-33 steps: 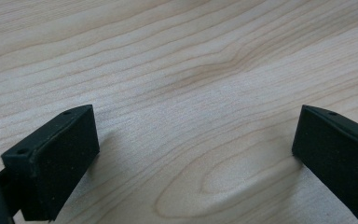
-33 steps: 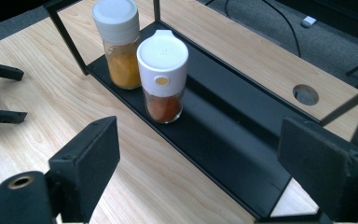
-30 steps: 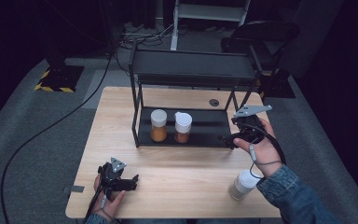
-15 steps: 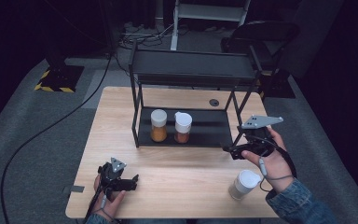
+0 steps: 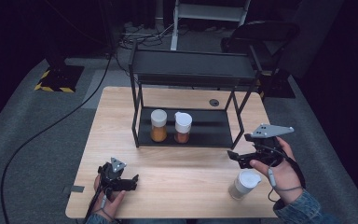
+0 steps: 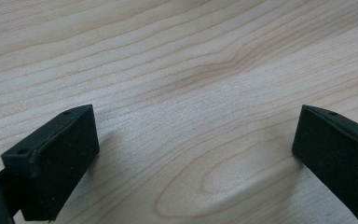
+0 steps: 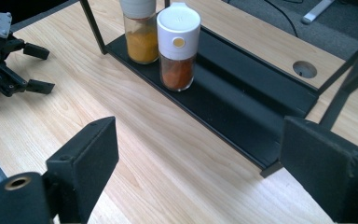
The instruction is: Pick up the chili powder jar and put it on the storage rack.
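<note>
Two spice jars stand on the lower shelf of a black rack (image 5: pixel 214 133): one with yellow powder (image 5: pixel 158 125) (image 7: pixel 141 29) and one with a white cap and red-orange powder (image 5: pixel 182 127) (image 7: pixel 178 46). A third white-lidded jar (image 5: pixel 242 184) stands on the table by the right hand. My right gripper (image 5: pixel 237 145) (image 7: pixel 205 163) is open and empty, held in front of the rack's right end, just above that third jar. My left gripper (image 5: pixel 134 182) (image 6: pixel 193 154) (image 7: pixel 44 68) rests open near the table's front left, with bare wood between its jaws.
The wooden table (image 5: pixel 182 186) has a round cable hole (image 5: pixel 214 102) behind the rack. The rack's top shelf (image 5: pixel 191 67) overhangs the jars. A chair (image 5: pixel 261 32) and cables lie on the grey floor beyond.
My right gripper has drawn back from the rack's right post toward the person and slightly right, nearer the third jar. The left gripper has stayed put.
</note>
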`<action>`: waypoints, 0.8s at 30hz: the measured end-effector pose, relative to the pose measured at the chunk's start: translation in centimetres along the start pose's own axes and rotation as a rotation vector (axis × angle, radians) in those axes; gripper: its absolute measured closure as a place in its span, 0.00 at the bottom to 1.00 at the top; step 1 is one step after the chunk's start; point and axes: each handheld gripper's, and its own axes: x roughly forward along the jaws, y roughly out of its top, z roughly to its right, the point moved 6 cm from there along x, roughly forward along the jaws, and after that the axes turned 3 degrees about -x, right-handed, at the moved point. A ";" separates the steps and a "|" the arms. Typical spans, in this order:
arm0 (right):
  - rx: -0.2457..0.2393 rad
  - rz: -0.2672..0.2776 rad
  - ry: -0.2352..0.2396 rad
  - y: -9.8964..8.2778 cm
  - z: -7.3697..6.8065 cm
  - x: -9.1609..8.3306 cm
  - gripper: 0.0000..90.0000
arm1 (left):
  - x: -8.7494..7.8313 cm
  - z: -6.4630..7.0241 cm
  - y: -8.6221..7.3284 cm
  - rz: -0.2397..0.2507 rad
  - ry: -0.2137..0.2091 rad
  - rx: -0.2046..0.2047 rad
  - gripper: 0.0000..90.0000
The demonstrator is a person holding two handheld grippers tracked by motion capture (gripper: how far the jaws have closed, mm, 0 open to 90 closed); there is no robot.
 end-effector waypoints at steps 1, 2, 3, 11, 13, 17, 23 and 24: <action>0.003 0.000 -0.002 -0.2 0.0 -0.1 0.13 | 0.0 0.0 0.0 0.000 0.000 0.000 0.00; 0.002 -0.002 -0.004 -0.4 0.0 -0.2 0.13 | 0.0 0.0 0.0 0.001 0.000 -0.002 0.00; 0.003 -0.005 -0.004 -0.6 0.0 -0.3 0.13 | 0.0 0.0 0.0 0.001 0.000 -0.002 0.00; 0.016 -0.010 -0.004 -2.1 -0.1 -1.0 0.13 | 0.0 0.0 0.0 0.001 0.000 -0.002 0.00; 0.022 -0.012 -0.004 -2.5 -0.1 -1.2 0.13 | 0.0 0.0 0.0 0.001 -0.001 -0.001 0.00; 0.035 -0.017 -0.003 -3.3 0.0 -1.4 0.13 | 0.0 0.0 0.0 0.000 0.000 -0.001 0.00; 0.046 -0.013 -0.012 -4.2 0.0 -1.4 0.12 | 0.0 0.0 0.0 0.001 0.000 -0.001 0.00; 0.046 -0.014 -0.014 -4.4 0.1 -1.4 0.12 | 0.0 0.0 0.0 0.000 0.000 0.000 0.00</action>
